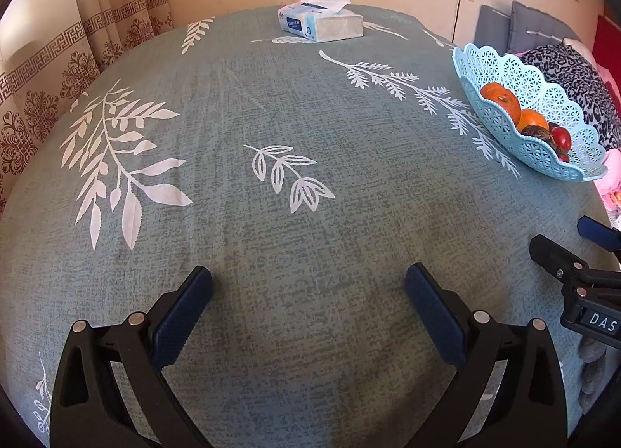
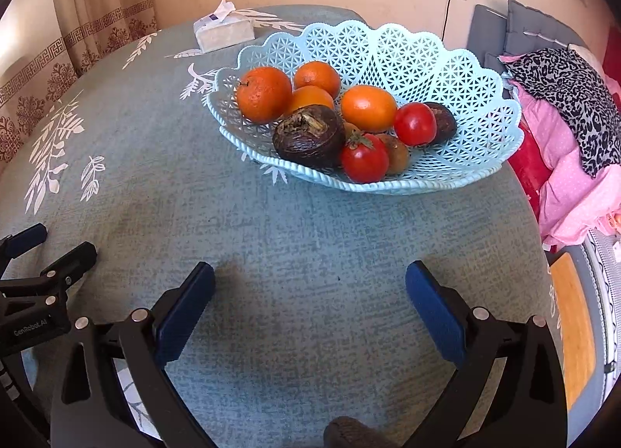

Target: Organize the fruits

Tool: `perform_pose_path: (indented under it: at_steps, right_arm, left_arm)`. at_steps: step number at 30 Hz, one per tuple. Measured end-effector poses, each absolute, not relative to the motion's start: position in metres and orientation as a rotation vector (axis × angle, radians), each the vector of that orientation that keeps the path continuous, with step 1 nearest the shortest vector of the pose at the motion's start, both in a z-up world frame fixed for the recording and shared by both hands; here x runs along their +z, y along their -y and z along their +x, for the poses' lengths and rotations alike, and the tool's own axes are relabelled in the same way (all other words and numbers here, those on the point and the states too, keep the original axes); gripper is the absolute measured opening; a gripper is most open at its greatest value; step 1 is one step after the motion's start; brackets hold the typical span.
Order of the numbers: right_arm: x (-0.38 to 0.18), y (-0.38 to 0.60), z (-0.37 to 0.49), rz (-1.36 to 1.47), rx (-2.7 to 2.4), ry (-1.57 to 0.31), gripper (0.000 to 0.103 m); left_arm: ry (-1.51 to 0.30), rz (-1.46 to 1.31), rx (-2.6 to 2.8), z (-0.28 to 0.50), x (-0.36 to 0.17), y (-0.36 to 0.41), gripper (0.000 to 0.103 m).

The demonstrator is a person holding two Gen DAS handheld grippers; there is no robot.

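Fruit already sits piled in the blue basket on the counter, so you hold your right gripper and left gripper low, fingers wide and empty, ready to reach.

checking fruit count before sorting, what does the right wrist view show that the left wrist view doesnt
Only the right wrist view shows the whole basket interior: four oranges, led by the biggest orange, two tomatoes, a big dark fruit and a smaller one behind. Only the left wrist view shows the wide bare stretch of tablecloth. Both share the basket, the tissue box and both open tools: left tool, right tool.
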State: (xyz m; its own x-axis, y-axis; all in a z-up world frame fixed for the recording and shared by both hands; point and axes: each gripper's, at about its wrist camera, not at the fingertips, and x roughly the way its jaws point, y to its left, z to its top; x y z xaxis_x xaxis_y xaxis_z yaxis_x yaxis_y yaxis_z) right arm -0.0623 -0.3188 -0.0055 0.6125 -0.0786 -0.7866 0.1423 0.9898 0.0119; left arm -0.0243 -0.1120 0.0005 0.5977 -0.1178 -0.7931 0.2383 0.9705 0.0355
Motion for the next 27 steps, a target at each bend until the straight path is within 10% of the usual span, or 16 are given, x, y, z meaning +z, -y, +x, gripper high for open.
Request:
perform_pose_path:
  at_steps: [27]
  right_arm:
    - [-0.0065,0.3172,-0.0612,0.060,-0.135,-0.906,0.100]
  left_arm:
    - [-0.906,0.143,-0.206,-0.0248,0.0001,0.1123,0.098]
